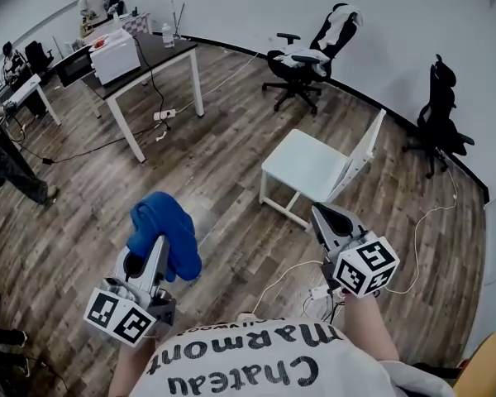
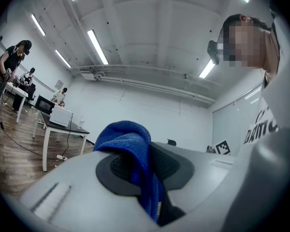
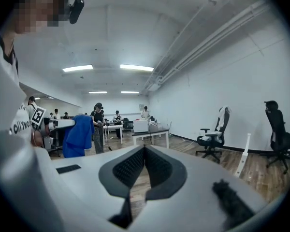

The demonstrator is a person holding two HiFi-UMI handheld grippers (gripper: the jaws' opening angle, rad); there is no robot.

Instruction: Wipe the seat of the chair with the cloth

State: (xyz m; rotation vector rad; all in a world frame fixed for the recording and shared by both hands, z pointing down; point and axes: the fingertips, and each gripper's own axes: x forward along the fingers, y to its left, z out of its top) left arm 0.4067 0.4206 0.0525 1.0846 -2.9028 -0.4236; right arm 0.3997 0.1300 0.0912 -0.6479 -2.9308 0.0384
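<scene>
- The left gripper (image 1: pixel 151 261) has its jaws squeezed on a soft blue cloth (image 1: pixel 161 231). The cloth bunches up over the jaws and hangs down between them.
- The right gripper (image 1: pixel 324 217) has its jaws closed together, and nothing is in them.
- The white plastic chair (image 1: pixel 306 164) stands on the brown wooden floor (image 1: pixel 223 164), just past the right gripper.
- The cloth is up in the air, off to the left of the chair and well apart from it.
- Nothing lies on the chair's flat seat.
</scene>
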